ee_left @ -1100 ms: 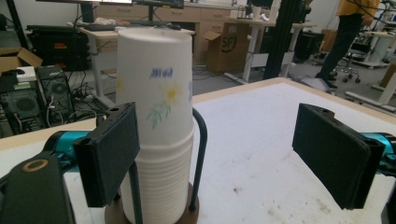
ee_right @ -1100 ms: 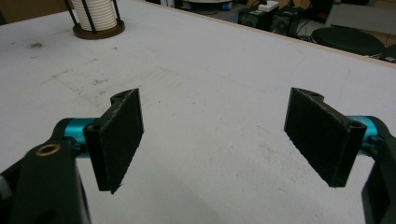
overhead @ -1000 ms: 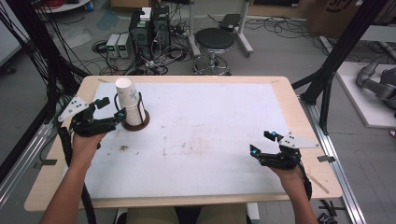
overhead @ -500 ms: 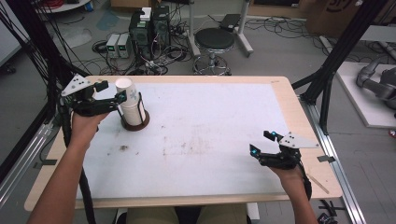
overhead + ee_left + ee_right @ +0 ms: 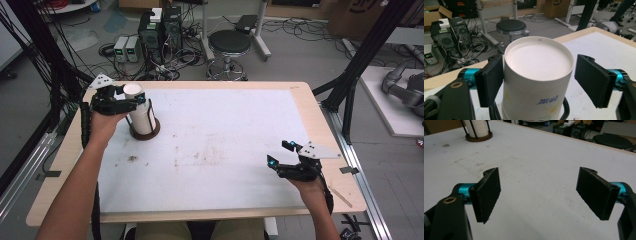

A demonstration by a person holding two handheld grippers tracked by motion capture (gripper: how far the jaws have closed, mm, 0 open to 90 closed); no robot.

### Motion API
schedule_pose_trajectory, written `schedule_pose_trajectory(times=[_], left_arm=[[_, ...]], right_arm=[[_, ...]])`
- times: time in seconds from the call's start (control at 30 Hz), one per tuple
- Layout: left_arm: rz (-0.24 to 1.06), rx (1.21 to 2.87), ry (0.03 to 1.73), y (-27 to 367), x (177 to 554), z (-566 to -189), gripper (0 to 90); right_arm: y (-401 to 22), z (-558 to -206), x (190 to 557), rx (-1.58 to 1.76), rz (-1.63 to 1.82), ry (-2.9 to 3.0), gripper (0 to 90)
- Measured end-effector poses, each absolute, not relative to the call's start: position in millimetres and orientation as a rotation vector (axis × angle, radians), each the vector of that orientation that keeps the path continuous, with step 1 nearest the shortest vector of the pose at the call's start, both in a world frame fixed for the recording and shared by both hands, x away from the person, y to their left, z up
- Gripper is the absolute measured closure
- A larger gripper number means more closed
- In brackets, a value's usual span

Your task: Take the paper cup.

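Now closing the left gripper [image 5: 537, 82] round the top cup [image 5: 537, 75], one pad touching, one clear; right gripper [image 5: 539, 192] open, empty.

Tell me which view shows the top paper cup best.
The left gripper view: the top paper cup is close, between the left claw's jaws. The high view shows it small; the right gripper view shows the stack's lower part, far away.
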State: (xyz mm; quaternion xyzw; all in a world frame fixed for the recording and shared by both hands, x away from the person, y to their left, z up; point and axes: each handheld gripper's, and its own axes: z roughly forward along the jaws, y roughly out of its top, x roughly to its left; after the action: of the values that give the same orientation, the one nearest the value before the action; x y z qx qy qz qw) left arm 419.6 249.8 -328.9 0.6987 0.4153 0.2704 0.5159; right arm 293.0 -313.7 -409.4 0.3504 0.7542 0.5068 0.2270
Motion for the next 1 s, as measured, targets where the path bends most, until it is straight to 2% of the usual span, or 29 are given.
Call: schedule_pose_trajectory(times=[0.07,0.1,0.13,0.47,1.0], left_arm=[[0.658,1.680,0.997,249.8,419.7,-329.1,26.2],[0.658,1.676,0.994,250.7,419.7,-328.9,31.4],[0.653,1.667,0.990,251.5,419.9,-328.8,31.9],[0.675,1.615,0.946,255.2,414.7,-318.6,33.7],[0.736,1.447,0.832,259.0,387.5,-252.3,35.7]], right_arm=[[-313.8,-409.4,293.0,0.966,1.397,2.079,20.0],[-313.8,-409.6,293.0,0.971,1.397,2.080,20.0],[-313.7,-409.8,292.9,0.975,1.399,2.081,20.0],[-313.1,-409.9,293.4,0.972,1.395,2.083,20.0],[-312.3,-407.8,292.4,0.968,1.405,2.075,20.0]])
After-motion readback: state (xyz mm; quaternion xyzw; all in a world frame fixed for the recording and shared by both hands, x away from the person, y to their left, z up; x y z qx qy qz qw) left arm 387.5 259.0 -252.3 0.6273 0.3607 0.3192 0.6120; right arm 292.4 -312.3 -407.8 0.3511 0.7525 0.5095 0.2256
